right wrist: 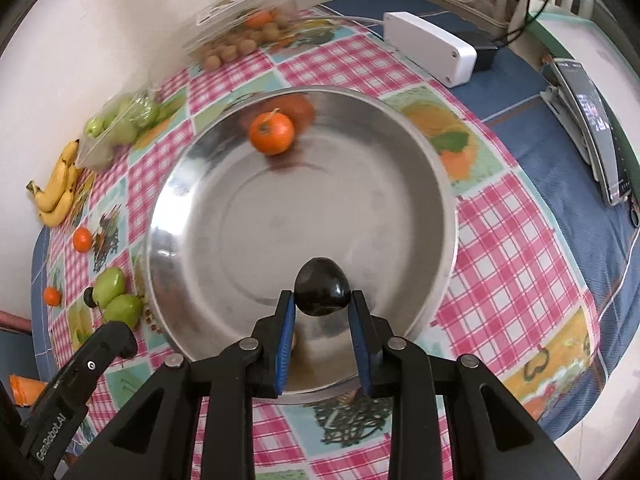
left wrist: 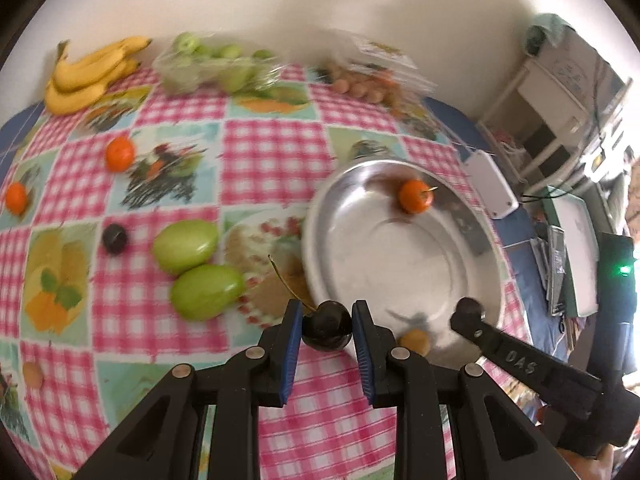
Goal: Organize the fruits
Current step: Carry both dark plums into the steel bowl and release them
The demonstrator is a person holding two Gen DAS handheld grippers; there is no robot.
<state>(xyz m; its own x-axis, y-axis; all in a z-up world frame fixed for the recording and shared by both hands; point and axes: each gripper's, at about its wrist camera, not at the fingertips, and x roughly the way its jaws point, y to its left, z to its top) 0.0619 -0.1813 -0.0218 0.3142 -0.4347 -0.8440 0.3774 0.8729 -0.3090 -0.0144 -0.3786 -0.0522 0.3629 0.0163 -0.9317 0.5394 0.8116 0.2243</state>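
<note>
— What's each hand got?
— The left gripper (left wrist: 326, 330) is clamped on a dark cherry (left wrist: 327, 331), glossy, with a long thin stem angling up to the left. The right gripper (right wrist: 322, 300) pinches a dark plum (right wrist: 322, 287), rounder and stemless.
— Where are they?
— The plum hangs over the near part of the steel bowl (right wrist: 440, 184), where one small orange (right wrist: 272, 133) lies at the far side. The cherry sits between blue pads just outside the bowl's rim, above the checked tablecloth (left wrist: 276, 152).
— Anything only one camera catches?
— The left view shows a brownish little fruit (left wrist: 416, 341) by the rim and two green mangoes (left wrist: 196, 268) close up; the right shows a phone (right wrist: 596, 128) on a stand.
</note>
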